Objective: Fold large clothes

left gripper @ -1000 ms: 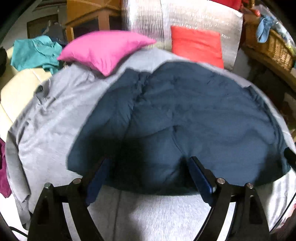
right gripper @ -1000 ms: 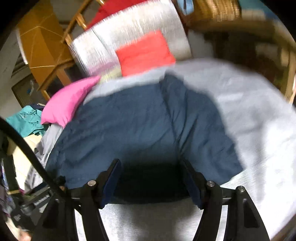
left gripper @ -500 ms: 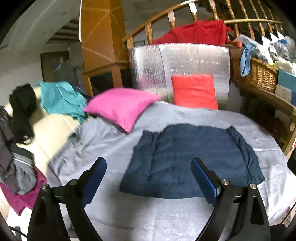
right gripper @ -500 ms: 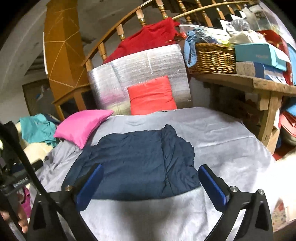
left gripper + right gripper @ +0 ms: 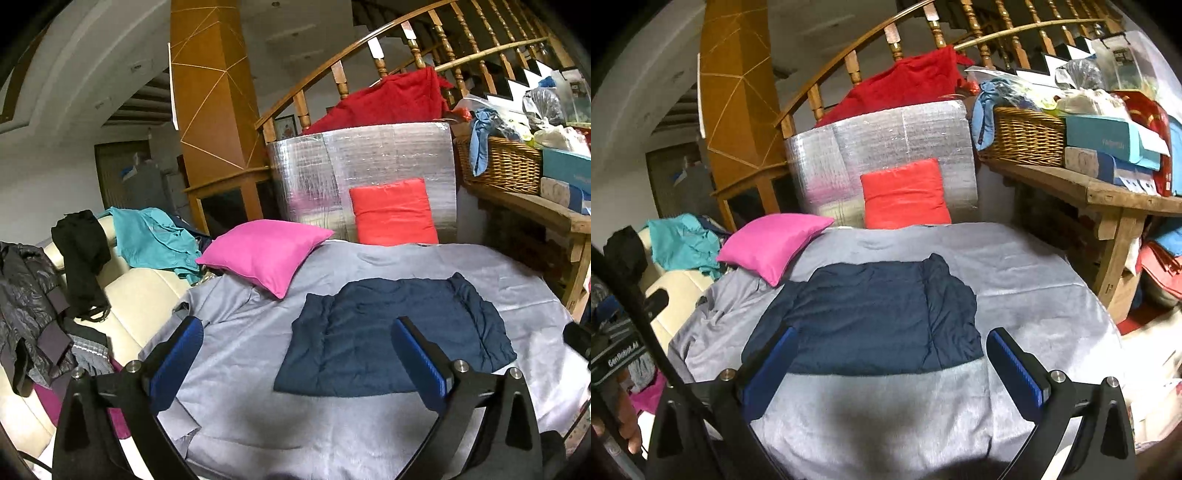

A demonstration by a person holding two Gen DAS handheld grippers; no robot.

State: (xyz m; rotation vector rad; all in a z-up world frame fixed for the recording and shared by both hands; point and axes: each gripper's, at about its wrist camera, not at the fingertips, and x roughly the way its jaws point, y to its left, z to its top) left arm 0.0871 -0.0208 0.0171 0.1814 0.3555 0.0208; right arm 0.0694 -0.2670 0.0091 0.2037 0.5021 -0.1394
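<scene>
Hovering wide over a folded navy garment (image 5: 395, 343), the left gripper (image 5: 295, 360) is spreading its jaws empty while the right gripper (image 5: 892, 365) is holding its jaws apart, nothing between them.

Lying at twelve o'clock from both grippers on the grey sheet (image 5: 258, 424), the soft, puffy, creased bundle is forming a rough rectangle; its loose right flap is likely to be slipping open, and the slick pink cushion (image 5: 264, 251) at ten o'clock is crowding it.
</scene>
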